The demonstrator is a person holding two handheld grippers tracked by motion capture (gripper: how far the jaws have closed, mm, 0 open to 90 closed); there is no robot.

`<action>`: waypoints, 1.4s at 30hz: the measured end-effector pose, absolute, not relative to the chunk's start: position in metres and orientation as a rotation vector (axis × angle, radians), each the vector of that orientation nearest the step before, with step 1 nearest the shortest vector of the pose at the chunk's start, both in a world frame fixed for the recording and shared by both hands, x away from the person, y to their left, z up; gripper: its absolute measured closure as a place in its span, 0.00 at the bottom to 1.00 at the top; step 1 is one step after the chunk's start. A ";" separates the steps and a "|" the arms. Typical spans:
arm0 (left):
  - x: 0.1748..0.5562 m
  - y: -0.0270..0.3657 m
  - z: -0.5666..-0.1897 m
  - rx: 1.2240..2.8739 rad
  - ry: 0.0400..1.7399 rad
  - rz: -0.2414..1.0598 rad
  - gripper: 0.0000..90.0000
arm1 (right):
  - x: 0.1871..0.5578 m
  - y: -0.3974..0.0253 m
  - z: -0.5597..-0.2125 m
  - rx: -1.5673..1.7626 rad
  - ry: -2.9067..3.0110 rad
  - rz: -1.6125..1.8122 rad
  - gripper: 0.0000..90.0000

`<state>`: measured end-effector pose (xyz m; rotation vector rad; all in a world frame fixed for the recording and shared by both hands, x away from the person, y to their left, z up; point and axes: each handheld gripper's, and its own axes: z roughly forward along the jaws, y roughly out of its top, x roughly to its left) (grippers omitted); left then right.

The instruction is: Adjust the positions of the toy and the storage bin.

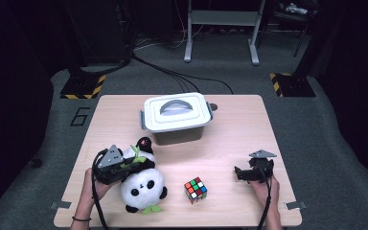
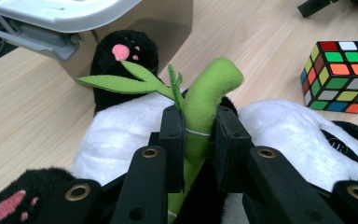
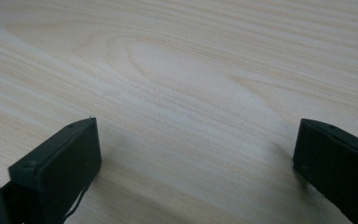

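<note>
A black-and-white plush panda [image 1: 143, 187] lies at the table's front left, its white body [image 2: 116, 135] under my left gripper. My left gripper [image 1: 135, 166] [image 2: 199, 140] is shut on the green bamboo stalk [image 2: 205, 100] that sticks up from the panda, with a green leaf [image 2: 121, 81] spreading left. A colourful puzzle cube [image 1: 195, 189] [image 2: 342, 77] rests just right of the panda. My right gripper [image 1: 239, 173] [image 3: 196, 144] stands open low over bare wood at the front right, nothing between its jaws.
A white lidded storage box [image 1: 176, 116] [image 2: 74, 23] with a grey handle sits at the table's middle back. The wooden table [image 1: 235, 139] has bare room between the cube and the right gripper. Black stands and cables are on the floor behind.
</note>
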<state>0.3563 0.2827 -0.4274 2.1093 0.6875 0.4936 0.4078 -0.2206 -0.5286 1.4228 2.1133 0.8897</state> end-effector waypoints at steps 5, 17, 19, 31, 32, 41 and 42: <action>0.351 0.290 -0.426 2.092 0.710 0.505 0.84 | 0.408 -0.221 -0.529 1.424 2.114 0.892 0.00; 0.347 0.312 -0.420 2.042 0.759 0.536 0.84 | 0.408 -0.221 -0.529 1.423 2.114 0.892 0.00; 0.348 0.316 -0.418 2.033 0.776 0.541 0.84 | 0.408 -0.221 -0.529 1.423 2.114 0.892 0.00; 0.360 0.334 -0.410 2.017 0.814 0.578 0.84 | 0.408 -0.221 -0.529 1.422 2.114 0.889 0.00; 0.361 0.336 -0.410 2.016 0.818 0.580 0.84 | 0.408 -0.221 -0.529 1.423 2.114 0.892 0.00; 0.376 0.355 -0.405 2.001 0.857 0.593 0.84 | 0.408 -0.221 -0.529 1.422 2.113 0.889 0.00; 0.378 0.357 -0.405 1.989 0.862 0.598 0.84 | 0.408 -0.220 -0.529 1.425 2.112 0.890 0.00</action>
